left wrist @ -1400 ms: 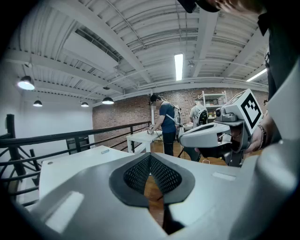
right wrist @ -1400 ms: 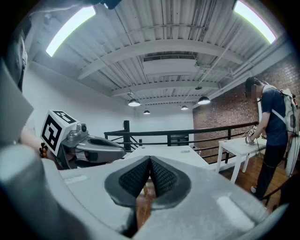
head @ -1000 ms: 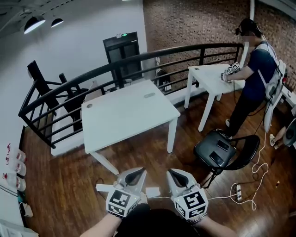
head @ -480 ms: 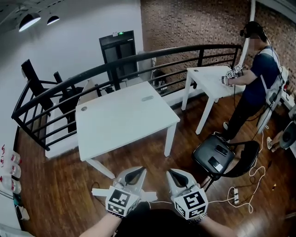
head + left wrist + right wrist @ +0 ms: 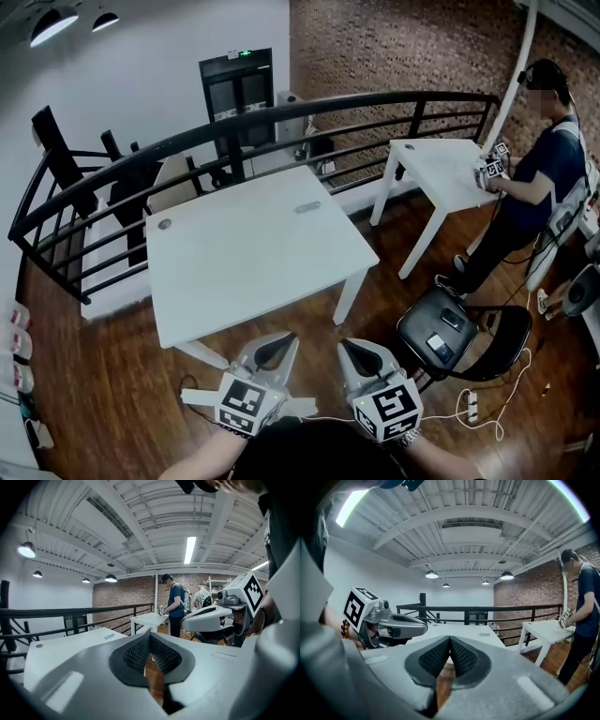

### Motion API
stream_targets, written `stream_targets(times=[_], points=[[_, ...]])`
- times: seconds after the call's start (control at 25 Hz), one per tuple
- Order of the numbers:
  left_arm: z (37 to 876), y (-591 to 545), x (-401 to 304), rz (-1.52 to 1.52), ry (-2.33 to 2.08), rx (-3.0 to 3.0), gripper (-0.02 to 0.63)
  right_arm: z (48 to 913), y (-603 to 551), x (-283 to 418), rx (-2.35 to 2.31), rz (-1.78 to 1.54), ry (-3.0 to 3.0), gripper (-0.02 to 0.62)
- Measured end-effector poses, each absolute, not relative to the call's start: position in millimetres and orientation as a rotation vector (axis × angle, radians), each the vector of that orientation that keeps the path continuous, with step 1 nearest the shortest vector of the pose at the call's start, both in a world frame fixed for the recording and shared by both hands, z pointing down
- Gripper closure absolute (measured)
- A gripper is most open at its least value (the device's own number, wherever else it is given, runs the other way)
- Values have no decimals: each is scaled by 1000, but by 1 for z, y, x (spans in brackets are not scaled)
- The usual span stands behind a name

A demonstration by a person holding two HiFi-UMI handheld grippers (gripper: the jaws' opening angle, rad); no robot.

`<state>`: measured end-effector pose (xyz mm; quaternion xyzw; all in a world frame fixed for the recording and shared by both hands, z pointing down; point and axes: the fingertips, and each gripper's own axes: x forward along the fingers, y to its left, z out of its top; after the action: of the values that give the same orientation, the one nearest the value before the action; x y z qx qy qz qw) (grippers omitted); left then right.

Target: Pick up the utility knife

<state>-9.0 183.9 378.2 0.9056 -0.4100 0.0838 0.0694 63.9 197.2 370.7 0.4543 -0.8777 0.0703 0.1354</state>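
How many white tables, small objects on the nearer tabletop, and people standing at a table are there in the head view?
White tables: 2 (nearer table, farther table)
Small objects on the nearer tabletop: 2 (grey oblong item, possibly the utility knife; small round item, too small to identify)
People standing at a table: 1 (person at the farther table)
Total: 5

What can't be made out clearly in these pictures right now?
- Small grey object on the white table, head view: too small to confirm it is the utility knife.
- Round spot on that table: too small to identify.
- What the other person handles, head view: too small.
- Items on the black chair: too small.
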Motion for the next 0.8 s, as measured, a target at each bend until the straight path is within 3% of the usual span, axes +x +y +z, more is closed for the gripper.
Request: stream_targets(times=[0.8], points=[[362, 67, -89, 265, -1229, 2762, 589, 363, 72, -33, 1252, 153, -2545, 603]])
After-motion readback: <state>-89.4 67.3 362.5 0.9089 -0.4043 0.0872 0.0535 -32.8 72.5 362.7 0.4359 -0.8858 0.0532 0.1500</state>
